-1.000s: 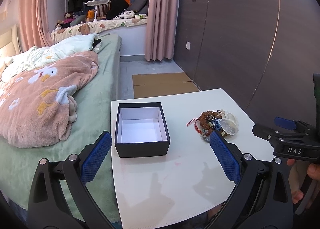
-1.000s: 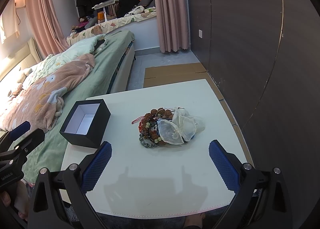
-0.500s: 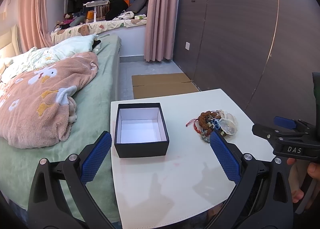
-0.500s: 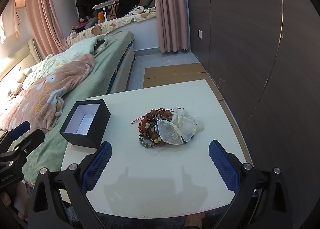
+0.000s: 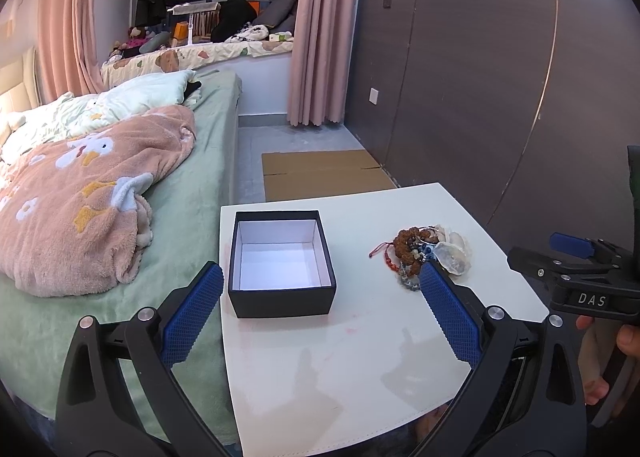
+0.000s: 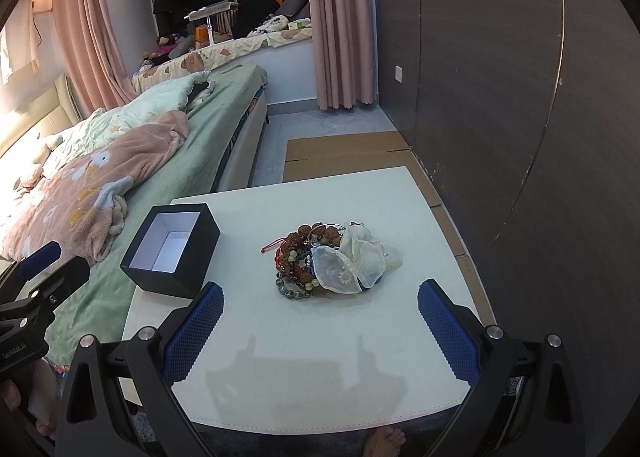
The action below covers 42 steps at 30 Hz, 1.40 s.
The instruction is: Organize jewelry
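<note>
Spreading wide over the near edge of the white table [image 6: 340, 357], the right gripper [image 6: 318, 321] is seen with its blue pads far apart, nothing held or touched. The left gripper [image 5: 318, 315] is likewise held fully open and empty above the table's [image 5: 360, 369] near left part.

A bare foot [image 6: 386, 439] under the table edge is shown only by the right wrist view, while only the left wrist view shows the fingers of the person's right hand [image 5: 604, 361] on the other tool's handle.

Just beyond the left gripper, the black box [image 5: 280, 261] stands open at the table's left side; its white interior holds nothing. In the right wrist view the same box [image 6: 172, 249] is seen on the left, well apart from the jewelry pile [image 6: 332, 259], which lies near the table's middle: beaded bracelets, a red cord and sheer pouches heaped together. From the left wrist view that pile [image 5: 424, 253] is partly hidden behind the right pad.

Farther off, flattened cardboard [image 6: 348, 155] lies on the floor, with a bed [image 5: 192, 185] at the left.
</note>
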Each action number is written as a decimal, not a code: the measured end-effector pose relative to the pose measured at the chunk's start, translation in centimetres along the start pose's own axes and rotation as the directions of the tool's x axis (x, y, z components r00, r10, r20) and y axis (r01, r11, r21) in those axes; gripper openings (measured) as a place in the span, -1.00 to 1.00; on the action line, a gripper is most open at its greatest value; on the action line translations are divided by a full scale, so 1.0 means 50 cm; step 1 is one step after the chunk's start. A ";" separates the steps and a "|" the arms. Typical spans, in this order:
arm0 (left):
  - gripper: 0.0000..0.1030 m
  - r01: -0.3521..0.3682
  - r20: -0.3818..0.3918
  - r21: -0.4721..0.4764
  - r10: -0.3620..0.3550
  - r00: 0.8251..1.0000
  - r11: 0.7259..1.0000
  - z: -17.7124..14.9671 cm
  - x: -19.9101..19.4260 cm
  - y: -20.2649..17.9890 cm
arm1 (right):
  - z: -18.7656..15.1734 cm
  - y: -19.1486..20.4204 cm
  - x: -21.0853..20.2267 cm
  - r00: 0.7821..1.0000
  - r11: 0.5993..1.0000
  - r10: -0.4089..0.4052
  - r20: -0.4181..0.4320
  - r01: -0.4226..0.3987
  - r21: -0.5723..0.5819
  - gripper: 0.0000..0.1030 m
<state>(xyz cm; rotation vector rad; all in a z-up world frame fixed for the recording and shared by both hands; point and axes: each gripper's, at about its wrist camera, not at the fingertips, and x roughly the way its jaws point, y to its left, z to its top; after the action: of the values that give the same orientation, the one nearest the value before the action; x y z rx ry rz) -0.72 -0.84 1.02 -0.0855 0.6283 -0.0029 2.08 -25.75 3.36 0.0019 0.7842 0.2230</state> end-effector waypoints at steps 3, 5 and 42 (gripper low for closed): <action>0.90 0.002 0.003 -0.003 -0.002 1.000 1.000 0.002 -0.002 -0.001 | 0.001 0.001 0.000 1.000 1.000 -0.002 0.003 0.002 -0.001 0.85; 0.90 0.003 0.004 -0.005 -0.003 1.000 1.000 0.004 -0.002 -0.003 | 0.003 -0.001 -0.001 1.000 1.000 0.001 0.004 -0.001 0.004 0.85; 0.07 0.234 -0.132 -0.045 -0.238 0.962 0.971 0.026 0.184 -0.122 | 0.022 -0.175 0.146 0.977 0.876 0.182 -0.114 -0.109 0.469 0.31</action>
<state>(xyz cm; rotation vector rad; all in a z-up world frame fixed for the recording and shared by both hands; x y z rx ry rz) 7.60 -7.07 -2.84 -0.1891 0.7526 -0.2329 9.58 -32.74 -1.69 0.5032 0.9801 0.1763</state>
